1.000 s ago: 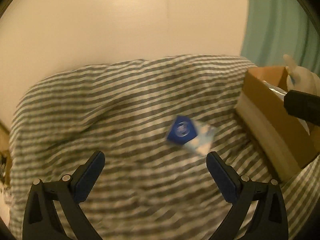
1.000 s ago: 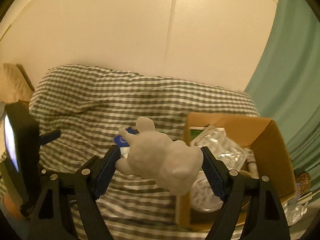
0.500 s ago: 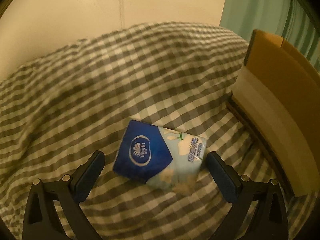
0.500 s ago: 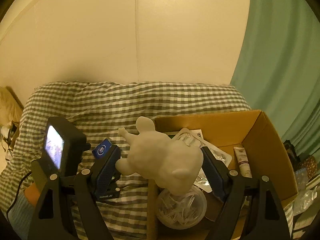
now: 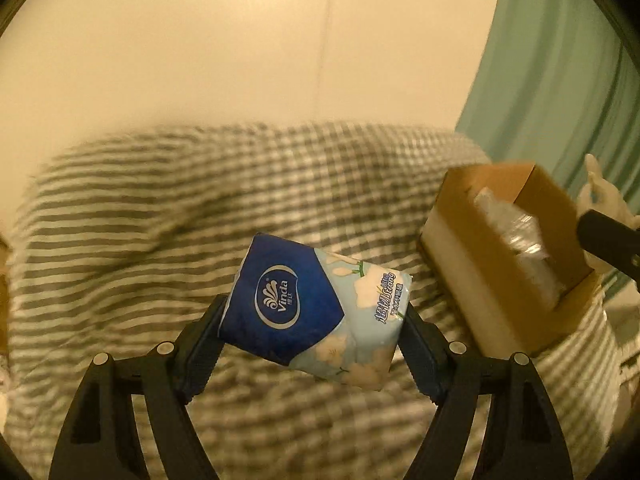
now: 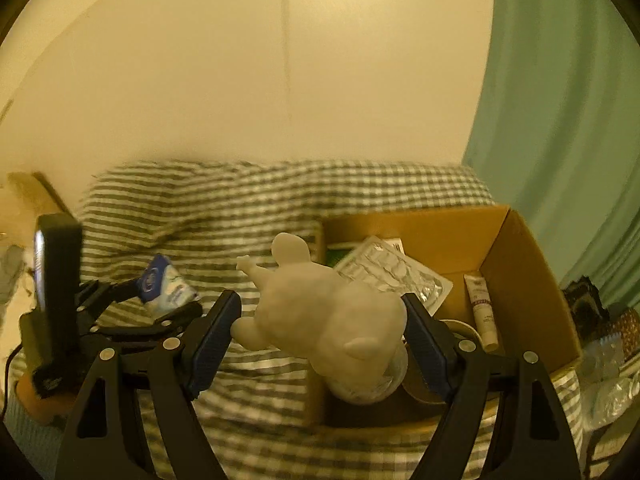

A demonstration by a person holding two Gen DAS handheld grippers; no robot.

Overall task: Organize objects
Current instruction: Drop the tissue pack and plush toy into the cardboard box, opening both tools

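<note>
Blue Vinda tissue pack (image 5: 316, 312), crumpled, pinched in the left gripper (image 5: 316, 344); right gripper (image 6: 320, 334) clamps a white plush toy (image 6: 328, 320) beside the cluttered cardboard box (image 6: 524, 272).

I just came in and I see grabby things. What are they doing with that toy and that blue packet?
Someone is tidying up with two tongs. The left tongs are clamped on a blue tissue pack, held up above the checked blanket. The right tongs grip a white toy animal by the near edge of a cardboard box, which already holds a tube and a plastic packet. Neither thing is in the box yet.
</note>
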